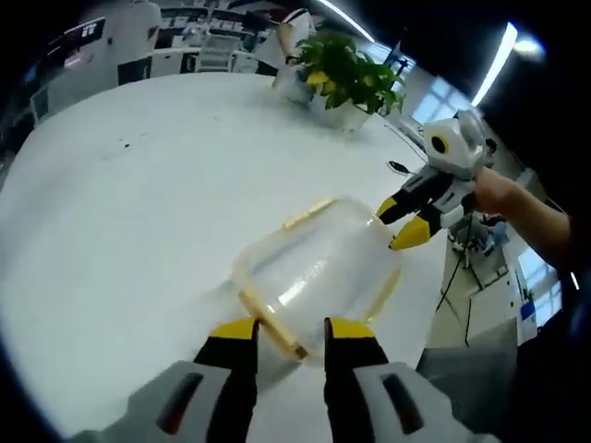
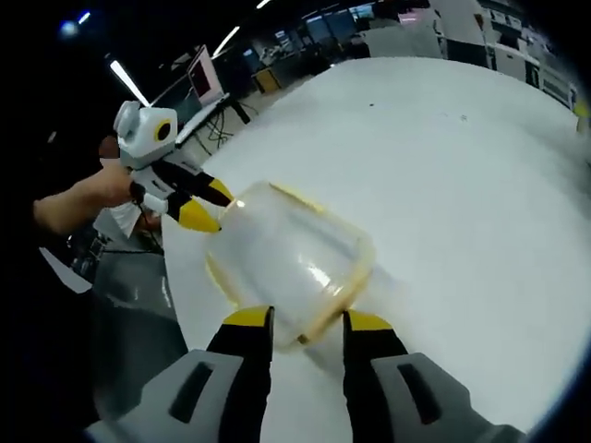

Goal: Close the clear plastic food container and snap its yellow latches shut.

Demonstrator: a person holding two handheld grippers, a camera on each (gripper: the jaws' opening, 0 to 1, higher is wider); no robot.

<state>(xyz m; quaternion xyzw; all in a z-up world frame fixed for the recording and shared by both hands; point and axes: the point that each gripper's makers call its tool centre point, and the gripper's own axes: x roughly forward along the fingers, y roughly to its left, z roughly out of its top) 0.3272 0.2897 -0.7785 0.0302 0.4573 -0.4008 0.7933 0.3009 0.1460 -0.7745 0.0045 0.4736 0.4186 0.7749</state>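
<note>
Clear plastic container (image 1: 319,272) between tools

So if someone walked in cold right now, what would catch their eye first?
The clear plastic container with yellow latches, sitting on the white table near its edge, with a tool at each end. The left tool and the right tool both have yellow-tipped jaws, open at the container's rim. Beyond it stands a leafy potted plant.

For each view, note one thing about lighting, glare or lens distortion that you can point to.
Left gripper view: the fisheye bends the white table edge into a curve, and ceiling strip lights burn out white. Right gripper view: a soft glare streak lies on the clear container, and the background beyond the table is dark.
</note>
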